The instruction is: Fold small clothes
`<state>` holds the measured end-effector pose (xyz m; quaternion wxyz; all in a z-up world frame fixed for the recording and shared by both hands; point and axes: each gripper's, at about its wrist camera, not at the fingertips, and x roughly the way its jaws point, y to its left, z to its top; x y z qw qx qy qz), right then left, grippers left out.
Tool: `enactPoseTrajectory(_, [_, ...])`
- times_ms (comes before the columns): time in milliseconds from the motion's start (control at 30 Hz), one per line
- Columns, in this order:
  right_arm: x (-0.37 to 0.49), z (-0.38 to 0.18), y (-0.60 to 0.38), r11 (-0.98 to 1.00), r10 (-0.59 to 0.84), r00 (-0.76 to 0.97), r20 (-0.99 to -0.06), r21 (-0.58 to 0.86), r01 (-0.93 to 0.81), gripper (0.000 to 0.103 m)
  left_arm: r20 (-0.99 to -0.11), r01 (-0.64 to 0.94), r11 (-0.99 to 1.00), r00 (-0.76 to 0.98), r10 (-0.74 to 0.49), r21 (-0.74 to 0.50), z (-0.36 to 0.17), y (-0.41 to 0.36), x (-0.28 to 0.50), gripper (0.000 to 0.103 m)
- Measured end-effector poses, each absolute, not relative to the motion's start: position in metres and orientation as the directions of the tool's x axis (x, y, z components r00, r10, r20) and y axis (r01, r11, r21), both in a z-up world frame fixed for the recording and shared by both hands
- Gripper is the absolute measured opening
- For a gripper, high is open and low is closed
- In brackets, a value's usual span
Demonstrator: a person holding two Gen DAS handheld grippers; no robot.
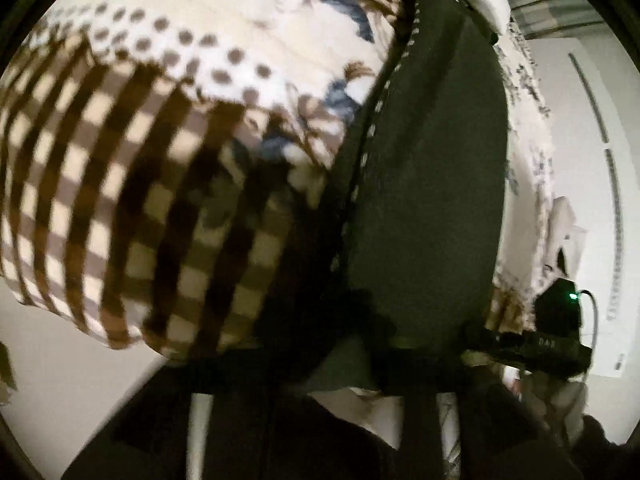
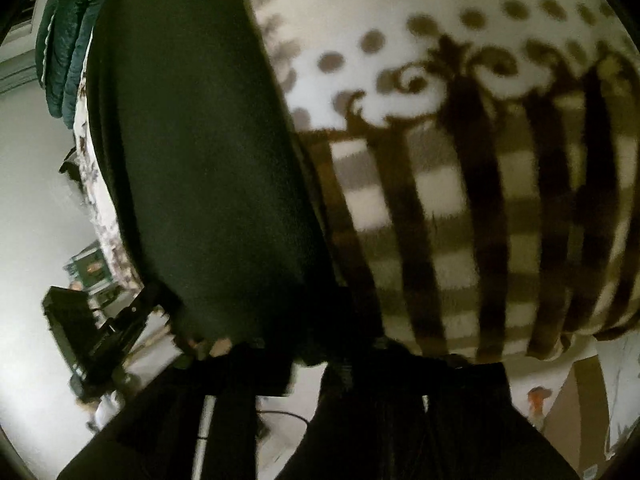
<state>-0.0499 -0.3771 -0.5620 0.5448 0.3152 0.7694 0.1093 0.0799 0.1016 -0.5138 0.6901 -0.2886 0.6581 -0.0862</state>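
A dark grey-green garment (image 1: 428,184) lies stretched out on a patterned blanket (image 1: 132,184) with brown checks, dots and flowers. My left gripper (image 1: 360,320) is shut on the garment's near edge, with dark cloth bunched between the fingers. In the right wrist view the same garment (image 2: 200,160) runs away from me, and my right gripper (image 2: 308,344) is shut on its near edge. Each view shows the other gripper at the garment's far corner: the right gripper (image 1: 532,348) and the left gripper (image 2: 120,328). Both views are blurred.
The blanket (image 2: 460,220) covers a bed whose edge falls off to a pale floor (image 1: 72,364). A dark green quilted item (image 2: 66,48) lies beyond the garment's far end. A white wall unit (image 1: 592,184) stands at the right.
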Motion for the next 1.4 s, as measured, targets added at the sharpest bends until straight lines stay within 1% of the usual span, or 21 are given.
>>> enactPoseTrajectory(33, [-0.046, -0.567, -0.375, 0.764, 0.625, -0.217, -0.75, 0.529, 0.369, 0.051, -0.85, -0.257, 0.811, 0.111, -0.515, -0.525, -0.52, 0.1, 0.078, 0.065])
enactPoseTrajectory(133, [-0.05, -0.582, -0.369, 0.742, 0.659, -0.256, -0.707, 0.556, 0.376, 0.051, -0.83, -0.27, 0.791, 0.064, -0.554, -0.549, -0.545, 0.092, 0.076, 0.065])
enactPoseTrajectory(200, [-0.054, -0.593, -0.361, 0.725, 0.677, -0.264, -0.687, 0.561, 0.4, 0.051, -0.84, -0.269, 0.8, 0.085, -0.536, -0.537, -0.546, 0.085, 0.078, 0.063])
enactPoseTrajectory(233, [-0.057, -0.596, -0.361, 0.71, 0.691, -0.257, -0.675, 0.569, 0.415, 0.051, -0.843, -0.27, 0.801, 0.098, -0.529, -0.534, -0.542, 0.082, 0.079, 0.058])
enactPoseTrajectory(267, [-0.059, -0.596, -0.357, 0.706, 0.694, -0.247, -0.677, 0.571, 0.418, 0.05, -0.845, -0.266, 0.803, 0.113, -0.523, -0.533, -0.538, 0.079, 0.079, 0.02])
enactPoseTrajectory(300, [-0.06, -0.595, -0.355, 0.71, 0.688, -0.234, -0.687, 0.57, 0.414, 0.045, -0.849, -0.261, 0.809, 0.11, -0.517, -0.527, -0.535, 0.077, 0.078, 0.006])
enactPoseTrajectory(333, [-0.062, -0.592, -0.353, 0.714, 0.683, -0.224, -0.695, 0.57, 0.407, 0.028, -0.838, -0.248, 0.801, 0.122, -0.532, -0.545, -0.532, 0.075, 0.077, 0.006])
enactPoseTrajectory(367, [-0.064, -0.586, -0.348, 0.717, 0.681, -0.217, -0.7, 0.575, 0.395, 0.014, -0.839, -0.252, 0.8, 0.136, -0.527, -0.544, -0.524, 0.075, 0.075, 0.006])
enactPoseTrajectory(433, [-0.068, -0.572, -0.344, 0.721, 0.677, -0.196, -0.709, 0.585, 0.372, 0.011, -0.833, -0.267, 0.789, 0.152, -0.532, -0.553, -0.512, 0.074, 0.071, 0.006])
enactPoseTrajectory(533, [-0.071, -0.544, -0.338, 0.717, 0.682, -0.161, -0.714, 0.61, 0.337, 0.01, -0.814, -0.27, 0.769, 0.172, -0.554, -0.58, -0.492, 0.072, 0.068, 0.006])
enactPoseTrajectory(633, [-0.066, -0.514, -0.335, 0.693, 0.707, -0.12, -0.697, 0.649, 0.315, 0.01, -0.778, -0.272, 0.729, 0.196, -0.597, -0.628, -0.468, 0.069, 0.073, 0.006])
enactPoseTrajectory(767, [-0.042, -0.471, -0.34, 0.624, 0.759, -0.028, -0.65, 0.715, 0.314, 0.01, -0.696, -0.273, 0.64, 0.258, -0.67, -0.718, -0.435, 0.066, 0.094, 0.006])
enactPoseTrajectory(867, [-0.008, -0.442, -0.346, 0.559, 0.791, 0.066, -0.608, 0.762, 0.327, 0.01, -0.632, -0.264, 0.574, 0.334, -0.7, -0.775, -0.414, 0.073, 0.126, 0.006])
enactPoseTrajectory(967, [0.041, -0.413, -0.358, 0.517, 0.799, 0.165, -0.578, 0.801, 0.302, 0.01, -0.568, -0.234, 0.52, 0.416, -0.71, -0.821, -0.396, 0.085, 0.17, 0.006])
enactPoseTrajectory(1067, [0.108, -0.391, -0.369, 0.528, 0.773, 0.245, -0.585, 0.808, 0.262, 0.009, -0.551, -0.187, 0.531, 0.459, -0.696, -0.826, -0.384, 0.086, 0.231, 0.006])
enactPoseTrajectory(1133, [0.156, -0.384, -0.385, 0.542, 0.751, 0.287, -0.595, 0.803, 0.248, 0.009, -0.544, -0.156, 0.542, 0.471, -0.694, -0.826, -0.385, 0.084, 0.274, 0.006])
enactPoseTrajectory(1200, [0.209, -0.383, -0.39, 0.558, 0.724, 0.326, -0.608, 0.794, 0.242, 0.009, -0.546, -0.147, 0.55, 0.478, -0.688, -0.822, -0.394, 0.08, 0.323, 0.006])
enactPoseTrajectory(1233, [0.219, -0.385, -0.403, 0.562, 0.719, 0.333, -0.61, 0.792, 0.238, 0.009, -0.545, -0.151, 0.547, 0.481, -0.687, -0.824, -0.401, 0.08, 0.348, 0.006])
enactPoseTrajectory(1333, [0.301, -0.401, -0.403, 0.591, 0.678, 0.357, -0.643, 0.765, 0.255, 0.009, -0.528, -0.178, 0.512, 0.484, -0.697, -0.84, -0.421, 0.082, 0.409, 0.007])
enactPoseTrajectory(1400, [0.334, -0.411, -0.401, 0.611, 0.655, 0.361, -0.664, 0.746, 0.265, 0.009, -0.524, -0.178, 0.506, 0.481, -0.704, -0.844, -0.434, 0.083, 0.449, 0.007])
